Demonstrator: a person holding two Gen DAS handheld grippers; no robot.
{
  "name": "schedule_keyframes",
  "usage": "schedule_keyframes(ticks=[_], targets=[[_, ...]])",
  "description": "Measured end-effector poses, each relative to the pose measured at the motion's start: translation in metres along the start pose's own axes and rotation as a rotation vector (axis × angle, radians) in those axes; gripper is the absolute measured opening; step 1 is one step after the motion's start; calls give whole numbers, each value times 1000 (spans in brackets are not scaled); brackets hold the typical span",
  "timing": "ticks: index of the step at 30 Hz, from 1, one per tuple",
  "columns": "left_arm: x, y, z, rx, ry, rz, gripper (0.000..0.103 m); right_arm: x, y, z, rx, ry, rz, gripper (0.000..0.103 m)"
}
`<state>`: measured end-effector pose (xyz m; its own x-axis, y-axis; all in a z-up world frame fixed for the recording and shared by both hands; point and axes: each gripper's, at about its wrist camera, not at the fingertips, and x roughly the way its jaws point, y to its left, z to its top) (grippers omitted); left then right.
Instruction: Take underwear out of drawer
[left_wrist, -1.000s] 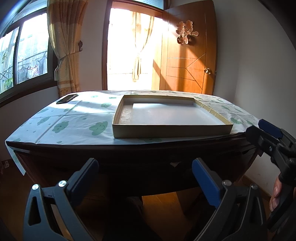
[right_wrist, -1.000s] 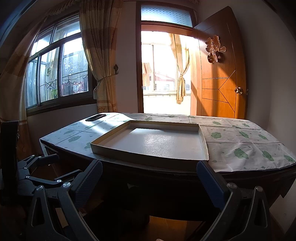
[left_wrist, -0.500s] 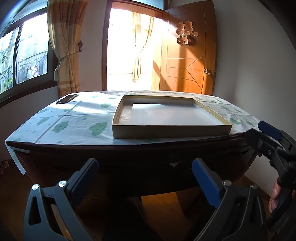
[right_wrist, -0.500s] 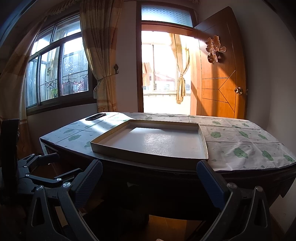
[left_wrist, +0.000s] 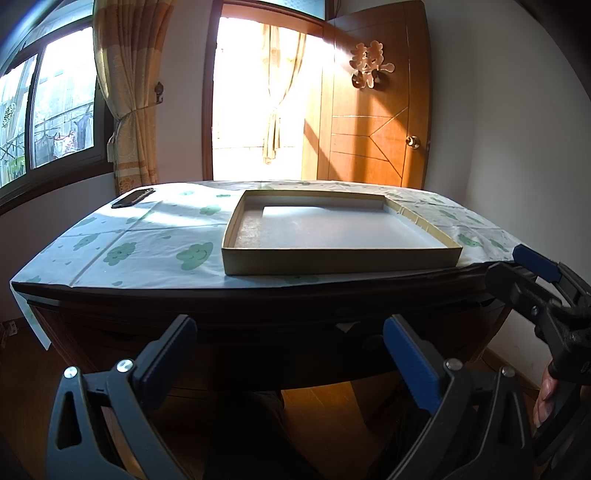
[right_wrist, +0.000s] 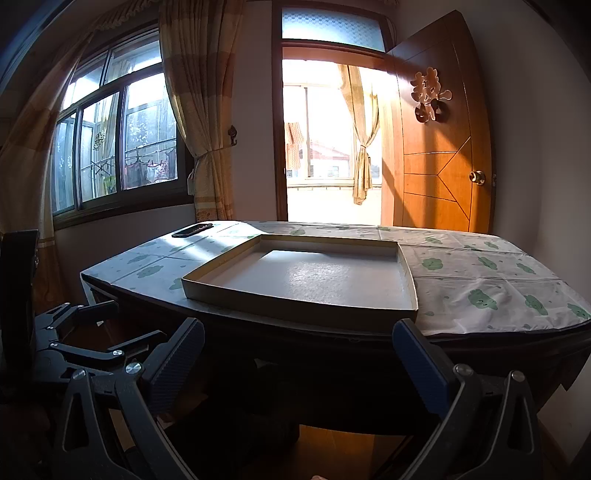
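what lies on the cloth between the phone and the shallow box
Nothing: in both views only bare cloud-print tablecloth lies between the phone and the box.

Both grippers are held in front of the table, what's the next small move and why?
Probably lower the left gripper toward the dark table front. Both grippers are open and empty, the shallow box on top holds no underwear, and no drawer handle shows yet.

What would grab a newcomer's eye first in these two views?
Probably the shallow cardboard tray lying empty at the near edge of the table, which is covered with a cloud-print cloth. Behind it, sunlight floods the doorway beside the open wooden door. Both grippers, left gripper and right gripper, hang low with jaws open.
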<state>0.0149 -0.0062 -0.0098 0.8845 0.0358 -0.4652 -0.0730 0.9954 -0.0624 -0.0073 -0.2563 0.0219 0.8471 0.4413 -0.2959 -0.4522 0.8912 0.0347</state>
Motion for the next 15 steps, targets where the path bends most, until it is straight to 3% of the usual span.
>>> schedule_keyframes(ticks=[15], targets=[[0, -1, 1, 3, 0, 0, 103, -1, 1, 0, 2, -1, 0, 103]])
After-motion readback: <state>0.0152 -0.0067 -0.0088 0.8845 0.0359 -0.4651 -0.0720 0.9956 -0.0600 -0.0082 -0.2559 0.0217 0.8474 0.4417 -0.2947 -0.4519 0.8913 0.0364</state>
